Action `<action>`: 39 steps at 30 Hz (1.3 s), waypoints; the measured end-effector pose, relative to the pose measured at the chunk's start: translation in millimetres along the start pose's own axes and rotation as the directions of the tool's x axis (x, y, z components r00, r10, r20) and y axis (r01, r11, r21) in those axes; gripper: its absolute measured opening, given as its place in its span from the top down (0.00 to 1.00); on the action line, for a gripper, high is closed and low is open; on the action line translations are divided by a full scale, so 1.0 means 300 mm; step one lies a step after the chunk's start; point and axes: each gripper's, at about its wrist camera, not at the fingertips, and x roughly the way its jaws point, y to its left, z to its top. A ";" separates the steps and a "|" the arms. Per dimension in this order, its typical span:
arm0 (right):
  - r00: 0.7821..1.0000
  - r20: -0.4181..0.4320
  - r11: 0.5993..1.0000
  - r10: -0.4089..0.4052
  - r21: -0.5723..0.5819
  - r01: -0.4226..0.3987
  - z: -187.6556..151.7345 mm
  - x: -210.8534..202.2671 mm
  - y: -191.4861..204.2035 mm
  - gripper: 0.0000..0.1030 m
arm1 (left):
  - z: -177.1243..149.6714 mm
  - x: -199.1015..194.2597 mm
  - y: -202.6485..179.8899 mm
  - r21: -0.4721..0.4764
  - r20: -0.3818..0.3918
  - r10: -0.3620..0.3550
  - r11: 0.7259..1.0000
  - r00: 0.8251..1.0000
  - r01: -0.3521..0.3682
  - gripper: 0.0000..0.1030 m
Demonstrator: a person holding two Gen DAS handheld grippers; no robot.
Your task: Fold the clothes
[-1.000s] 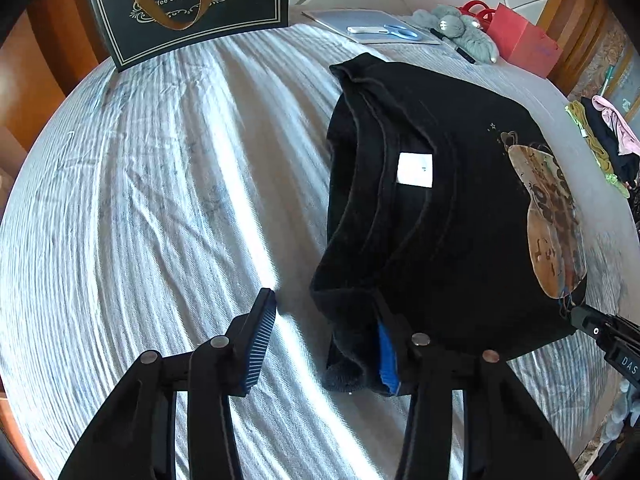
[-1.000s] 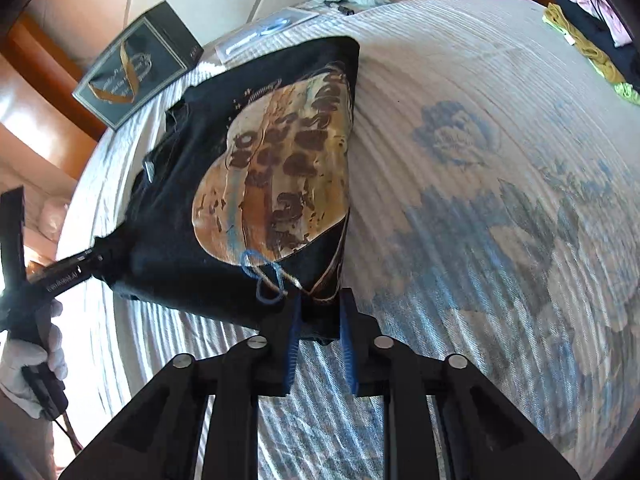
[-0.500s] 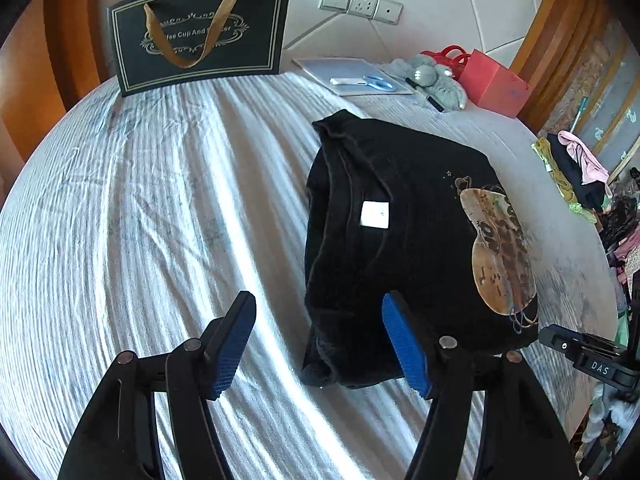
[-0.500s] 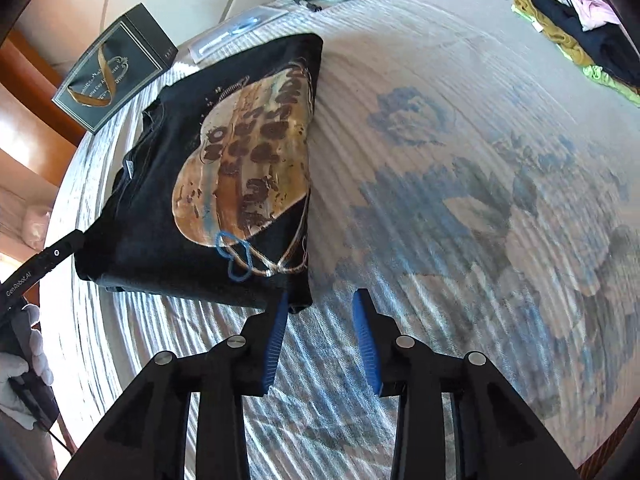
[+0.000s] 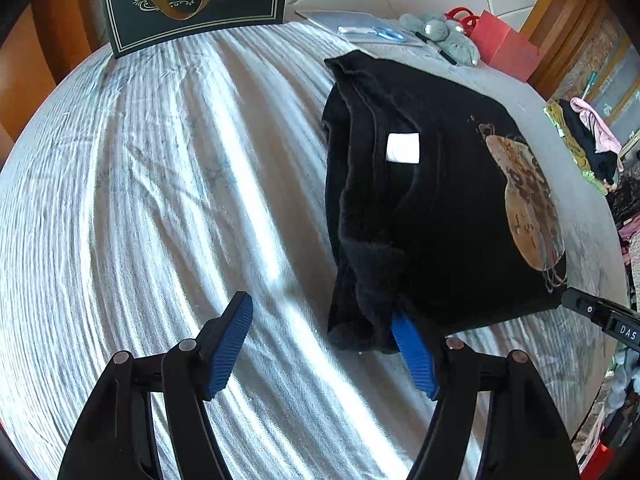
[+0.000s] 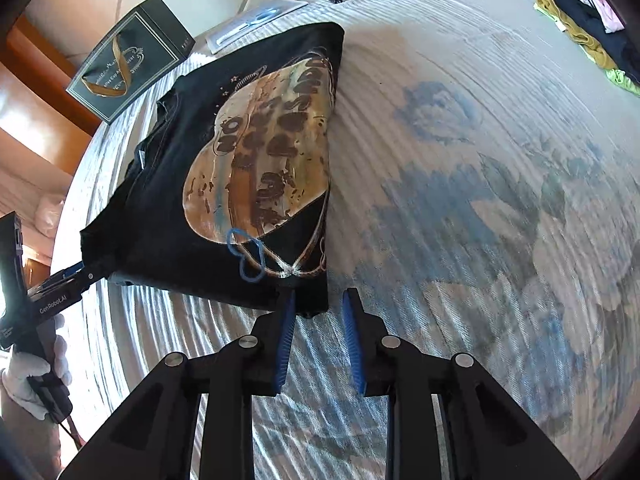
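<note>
Left wrist view, left to right: black gift bag [image 5: 192, 0] with a gold ribbon handle stands at upper left against the wall. Striped bedspread [image 5: 140, 184] fills the left half of the frame. Left hand-held gripper [image 5: 320, 320] at bottom centre, jaws spread wide, having just been opening. Its left blue pad sits clear over bare bedspread; its right pad [image 5: 412, 350] lies against the near-left corner of the folded black T-shirt [image 5: 440, 200], tip tucked under the fabric edge (no pinch, the other pad is well apart). The T-shirt lies flat right of centre, white neck label [image 5: 403, 149] facing up, brown print toward its right edge. Grey plush toy [image 5: 440, 34] and red bag [image 5: 504, 46] at upper right, pile of clothes [image 5: 584, 140] at the right edge.

Right wrist view, left to right: white-gloved hand [image 6: 32, 376] at lower left carries the left hand-held gripper, its tip at the T-shirt's left corner. T-shirt [image 6: 168, 208] sits upper-centre, print [image 6: 264, 160] up. Right hand-held gripper [image 6: 318, 300] at bottom centre, jaws narrowly apart after closing a little; the T-shirt's near-right corner pokes just between the tips, left pad at its edge, pads not clamped on it. Blue flower pattern [image 6: 460, 184] on the bedspread fills the right.
</note>
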 end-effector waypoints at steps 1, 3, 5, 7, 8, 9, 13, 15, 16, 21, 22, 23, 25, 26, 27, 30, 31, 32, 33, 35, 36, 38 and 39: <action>1.000 0.019 1.000 0.009 -0.001 -0.009 0.006 -0.017 -0.005 0.78 | 0.026 0.001 -0.007 0.004 0.012 -0.002 1.000 1.000 0.002 0.30; 0.998 0.049 1.000 0.027 0.002 -0.027 0.026 -0.038 -0.017 0.78 | 0.078 0.002 -0.020 0.011 0.035 -0.007 1.000 0.999 0.007 0.30; 0.998 0.057 0.999 0.033 0.021 -0.034 0.059 -0.037 -0.029 0.78 | 0.130 0.028 -0.046 0.025 0.046 -0.007 1.000 0.999 0.006 0.30; 0.997 0.067 0.999 0.039 0.028 -0.041 0.090 -0.028 -0.028 0.78 | 0.180 0.074 -0.058 0.039 0.032 -0.011 0.999 0.999 0.009 0.30; 0.997 0.072 0.999 0.042 0.031 -0.044 0.105 -0.024 -0.027 0.77 | 0.199 0.097 -0.066 0.048 0.025 -0.014 0.999 1.000 0.013 0.30; 0.996 0.075 0.998 0.045 0.029 -0.048 0.118 -0.019 -0.025 0.77 | 0.214 0.120 -0.076 0.059 0.018 -0.014 0.998 1.000 0.013 0.30; 0.995 0.082 0.998 0.058 0.017 -0.060 0.165 0.006 -0.018 0.77 | 0.253 0.193 -0.108 0.118 -0.017 -0.027 0.993 0.999 0.029 0.29; 0.995 0.081 0.998 0.060 0.020 -0.062 0.189 0.029 -0.018 0.77 | 0.261 0.202 -0.132 0.147 -0.032 -0.038 0.988 0.999 0.042 0.29; 0.995 0.079 0.998 0.061 0.023 -0.063 0.201 0.042 -0.020 0.77 | 0.263 0.201 -0.145 0.161 -0.041 -0.046 0.986 0.998 0.052 0.29; 0.994 0.066 0.995 0.081 0.053 -0.085 0.246 0.092 -0.040 0.77 | 0.265 0.202 -0.179 0.195 -0.071 -0.061 0.978 0.996 0.074 0.38; 0.994 0.067 0.994 0.089 0.055 -0.093 0.252 0.097 -0.041 0.77 | 0.265 0.199 -0.179 0.192 -0.080 -0.075 0.977 0.994 0.089 0.48; 0.993 0.067 0.994 0.096 0.052 -0.100 0.257 0.100 -0.040 0.77 | 0.264 0.198 -0.180 0.195 -0.088 -0.084 0.976 0.993 0.100 0.51; 0.992 0.066 0.993 0.106 0.046 -0.109 0.267 0.106 -0.036 0.77 | 0.260 0.192 -0.177 0.197 -0.094 -0.098 0.974 0.991 0.115 0.53; 0.992 0.064 0.993 0.107 0.043 -0.110 0.271 0.110 -0.033 0.76 | 0.263 0.191 -0.169 0.178 -0.096 -0.110 0.976 0.989 0.126 0.53; 0.992 0.063 0.993 0.109 0.041 -0.112 0.275 0.114 -0.031 0.75 | 0.266 0.190 -0.161 0.160 -0.098 -0.122 0.978 0.988 0.137 0.53; 0.992 0.060 0.992 0.114 0.039 -0.117 0.289 0.127 -0.030 0.71 | 0.267 0.187 -0.159 0.136 -0.107 -0.146 0.978 0.983 0.160 0.53; 0.991 0.058 0.992 0.116 0.041 -0.119 0.294 0.134 -0.032 0.71 | 0.264 0.186 -0.168 0.146 -0.110 -0.146 0.976 0.983 0.161 0.53; 0.991 0.057 0.992 0.118 0.043 -0.121 0.300 0.141 -0.034 0.71 | 0.261 0.186 -0.176 0.157 -0.110 -0.136 0.976 0.985 0.152 0.53; 0.991 0.055 0.991 0.120 0.046 -0.123 0.305 0.149 -0.035 0.71 | 0.259 0.186 -0.182 0.166 -0.111 -0.127 0.975 0.986 0.144 0.53; 0.989 0.048 0.988 0.141 0.060 -0.144 0.312 0.169 -0.042 0.69 | 0.261 0.185 -0.185 0.168 -0.113 -0.127 0.975 0.985 0.145 0.53; 0.988 0.048 0.987 0.148 0.059 -0.151 0.311 0.176 -0.039 0.69 | 0.260 0.185 -0.188 0.175 -0.114 -0.123 0.974 0.986 0.142 0.53; 0.985 0.049 0.985 0.163 0.051 -0.166 0.308 0.187 -0.032 0.69 | 0.256 0.184 -0.195 0.186 -0.112 -0.112 0.974 0.987 0.131 0.53; 0.985 0.047 0.985 0.169 0.035 -0.170 0.303 0.189 -0.021 0.69 | 0.253 0.182 -0.199 0.190 -0.110 -0.107 0.974 0.988 0.127 0.54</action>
